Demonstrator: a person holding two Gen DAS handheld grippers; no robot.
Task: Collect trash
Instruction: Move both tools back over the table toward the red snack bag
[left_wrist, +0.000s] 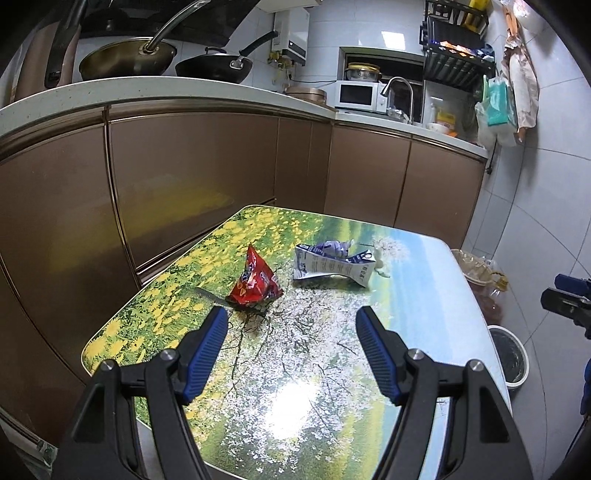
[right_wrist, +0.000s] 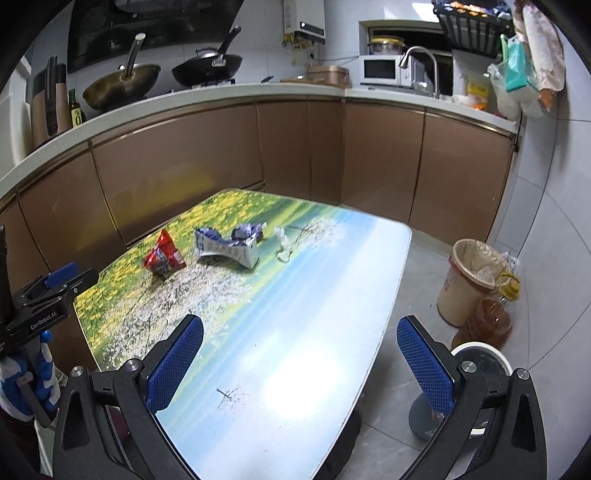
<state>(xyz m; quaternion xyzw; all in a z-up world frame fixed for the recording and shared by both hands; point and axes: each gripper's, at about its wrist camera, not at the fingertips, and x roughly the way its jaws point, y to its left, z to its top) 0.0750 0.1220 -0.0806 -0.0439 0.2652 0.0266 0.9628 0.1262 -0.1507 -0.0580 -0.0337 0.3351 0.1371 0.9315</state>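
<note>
Red snack wrapper (left_wrist: 255, 280) on table (left_wrist: 424, 295)

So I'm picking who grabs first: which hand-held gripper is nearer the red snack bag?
Left. The left hand-held gripper hangs open just short of the red snack bag; the right hand-held gripper is open too, farther back over the table's right edge.

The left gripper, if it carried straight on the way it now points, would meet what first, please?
Probably the red snack wrapper: the open left gripper points down at the table, and the wrapper lies just beyond its left finger, though depth is uncertain.
</note>
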